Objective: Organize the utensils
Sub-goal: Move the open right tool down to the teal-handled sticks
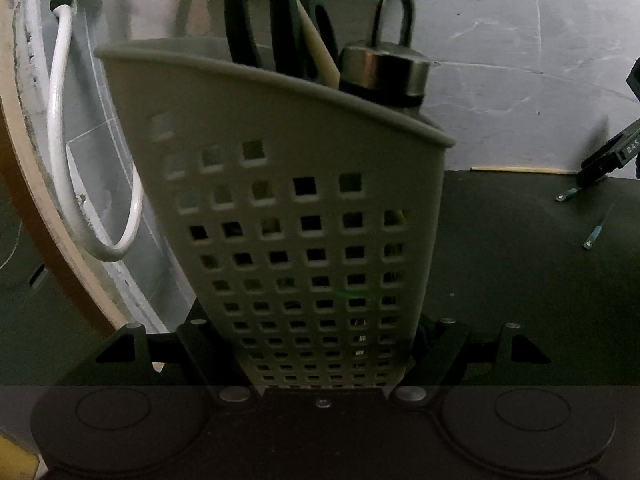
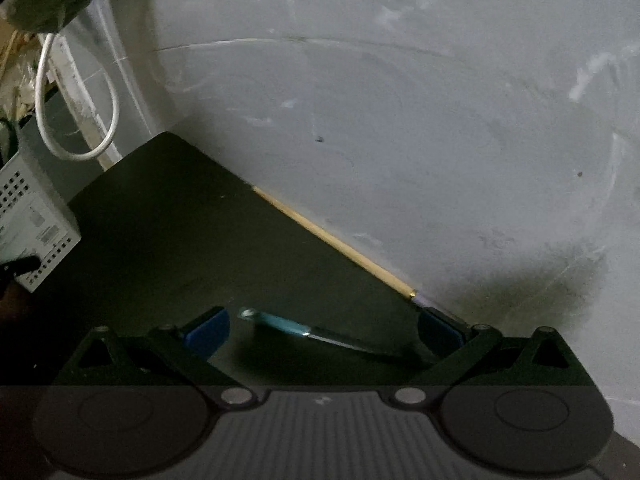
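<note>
Utensil caddy gripped, blue tool waiting

Risk first: the left tongs point(image 1: 328, 360) pinch only the narrow base of the pale grey perforated plastic caddy point(image 1: 296, 216), and it leans in their hold; top-heavy as it looks, it could tip or slide out, I judge, if the squeeze slackens. Black-handled scissors point(image 1: 260, 20), a pale wooden stick point(image 1: 316, 48) and a steel-capped tool with a wire loop point(image 1: 390, 56) poke above its smooth rim.

Over on the dark matt worktop point(image 2: 168, 216), the right tongs point(image 2: 322, 330) stand wide apart, holding nothing, their blue pads either side of a slim blue-handled utensil point(image 2: 280, 324) lying flat. It is thin and shiny, so a careless closing might skate it sideways or clip only one end. A long wooden chopstick point(image 2: 332, 240) lies along the worktop's far edge against the scuffed grey wall point(image 2: 400, 100), and a nudge could roll it off. A white cable point(image 1: 60, 140) loops nearby, clear of both
</note>
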The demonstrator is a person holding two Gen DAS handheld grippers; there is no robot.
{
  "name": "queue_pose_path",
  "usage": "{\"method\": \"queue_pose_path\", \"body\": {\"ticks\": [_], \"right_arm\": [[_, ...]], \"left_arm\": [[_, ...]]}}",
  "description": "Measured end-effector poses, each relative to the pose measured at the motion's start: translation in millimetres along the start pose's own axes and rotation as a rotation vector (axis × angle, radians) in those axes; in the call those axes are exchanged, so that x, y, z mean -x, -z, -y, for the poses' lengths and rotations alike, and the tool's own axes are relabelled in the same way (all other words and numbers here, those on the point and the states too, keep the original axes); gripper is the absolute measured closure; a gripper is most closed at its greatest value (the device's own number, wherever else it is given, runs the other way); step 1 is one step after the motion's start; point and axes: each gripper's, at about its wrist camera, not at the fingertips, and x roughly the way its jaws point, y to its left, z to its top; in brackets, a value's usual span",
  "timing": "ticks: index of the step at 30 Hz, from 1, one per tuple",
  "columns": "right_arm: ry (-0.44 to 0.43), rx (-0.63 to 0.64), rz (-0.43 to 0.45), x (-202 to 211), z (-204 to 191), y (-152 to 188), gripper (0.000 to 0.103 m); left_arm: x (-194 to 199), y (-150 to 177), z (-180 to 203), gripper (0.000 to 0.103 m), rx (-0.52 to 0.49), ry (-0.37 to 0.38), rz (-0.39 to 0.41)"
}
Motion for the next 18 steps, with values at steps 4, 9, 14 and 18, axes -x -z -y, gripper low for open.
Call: {"method": "queue_pose_path", "body": {"ticks": [4,9,14,18], "right_arm": [[-0.019,-0.038,-0.022,-5.6,14.1,5.8,0.001],[-0.056,-0.095,-0.014,2.4,21.4,16.8,0.001],[-0.097,-0.106,-0.032,10.1,11.4,28.5,0.001],[-0.127,-0.110,-0.043,16.4,-6.9,40.2,0.001]], "left_arm": [[11.4,-5.8,8.3,0.024,0.003,-0.012,-0.005],[16.3,-11.0,13.8,0.023,0.000,-0.019,-0.006],[18.3,-12.2,14.7,0.023,-0.010,-0.015,-0.005],[19.8,-12.1,16.7,0.023,-0.018,-0.008,-0.002]]}}
